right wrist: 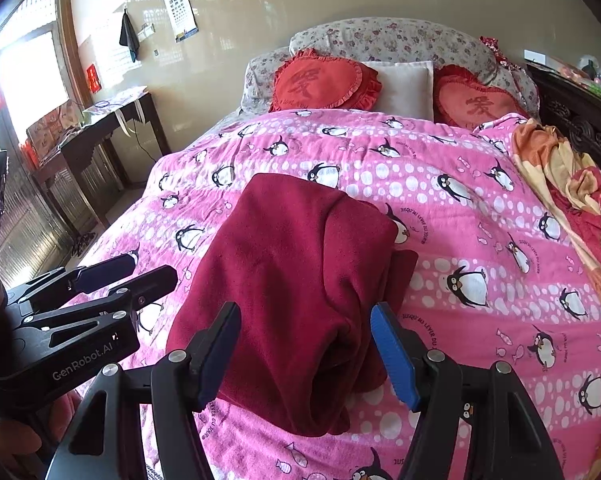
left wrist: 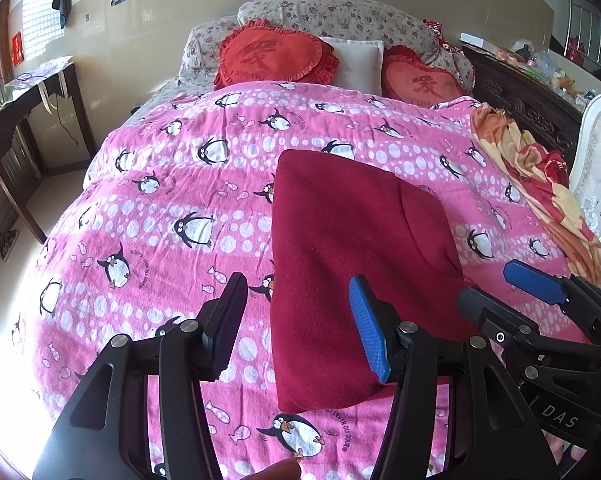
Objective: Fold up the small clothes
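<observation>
Dark red fleece, a small folded garment [left wrist: 356, 264], lies flat on the pink penguin bedspread [left wrist: 172, 208], near the middle of the bed. In the left wrist view the left tongs [left wrist: 300, 320] stand wide apart, holding nothing, with the garment's near left corner between the fingers. At 3 o'clock there, the right tongs [left wrist: 504, 292] hover just over the garment's right edge. The right wrist view shows the right tongs [right wrist: 306, 352] spread wide and empty above the garment's near end. Two red heart cushions [right wrist: 324, 82] sit at 12 o'clock by the headboard.
</observation>
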Demonstrator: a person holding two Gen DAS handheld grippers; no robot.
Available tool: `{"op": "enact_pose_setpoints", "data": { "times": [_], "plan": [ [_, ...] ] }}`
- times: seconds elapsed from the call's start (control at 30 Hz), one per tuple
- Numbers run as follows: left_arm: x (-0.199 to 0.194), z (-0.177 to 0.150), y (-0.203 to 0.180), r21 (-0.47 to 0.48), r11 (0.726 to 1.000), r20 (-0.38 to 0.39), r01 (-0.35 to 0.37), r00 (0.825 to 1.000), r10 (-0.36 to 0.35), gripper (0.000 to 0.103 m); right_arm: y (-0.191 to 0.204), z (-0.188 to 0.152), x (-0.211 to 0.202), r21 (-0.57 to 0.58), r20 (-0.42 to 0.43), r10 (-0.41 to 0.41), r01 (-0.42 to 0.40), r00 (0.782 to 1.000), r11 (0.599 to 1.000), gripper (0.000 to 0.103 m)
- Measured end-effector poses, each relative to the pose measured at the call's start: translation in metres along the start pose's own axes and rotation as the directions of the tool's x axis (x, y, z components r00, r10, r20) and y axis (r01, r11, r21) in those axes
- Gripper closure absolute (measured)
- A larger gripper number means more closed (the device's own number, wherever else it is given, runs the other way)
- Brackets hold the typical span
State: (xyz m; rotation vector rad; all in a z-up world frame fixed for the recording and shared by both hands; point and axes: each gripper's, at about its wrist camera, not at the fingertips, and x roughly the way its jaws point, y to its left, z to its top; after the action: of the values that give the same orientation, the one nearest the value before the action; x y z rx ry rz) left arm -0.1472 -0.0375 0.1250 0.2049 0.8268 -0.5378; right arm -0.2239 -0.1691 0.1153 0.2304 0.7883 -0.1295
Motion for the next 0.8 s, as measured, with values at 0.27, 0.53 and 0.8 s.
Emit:
{"op": "enact_pose_setpoints", "data": {
  "times": [0.27,0.53,0.8],
  "plan": [
    [0.004,-0.001,0.001,0.003,1.000,-0.009,0.000,1.000,0.000,0.050,0.000,0.001,0.005,0.009,-0.014,0.007,-0.007,1.000,1.000,0.038],
    [0.008,-0.002,-0.003,0.010,1.000,-0.018,-0.002,1.000,0.002,0.050,0.002,-0.001,0.009,0.005,-0.024,0.016,-0.016,1.000,1.000,0.038],
    [0.009,-0.003,-0.004,0.012,1.000,-0.019,-0.003,1.000,0.003,0.050,0.000,-0.001,0.012,0.018,-0.030,0.015,-0.015,0.999,1.000,0.038]
  ]
}}
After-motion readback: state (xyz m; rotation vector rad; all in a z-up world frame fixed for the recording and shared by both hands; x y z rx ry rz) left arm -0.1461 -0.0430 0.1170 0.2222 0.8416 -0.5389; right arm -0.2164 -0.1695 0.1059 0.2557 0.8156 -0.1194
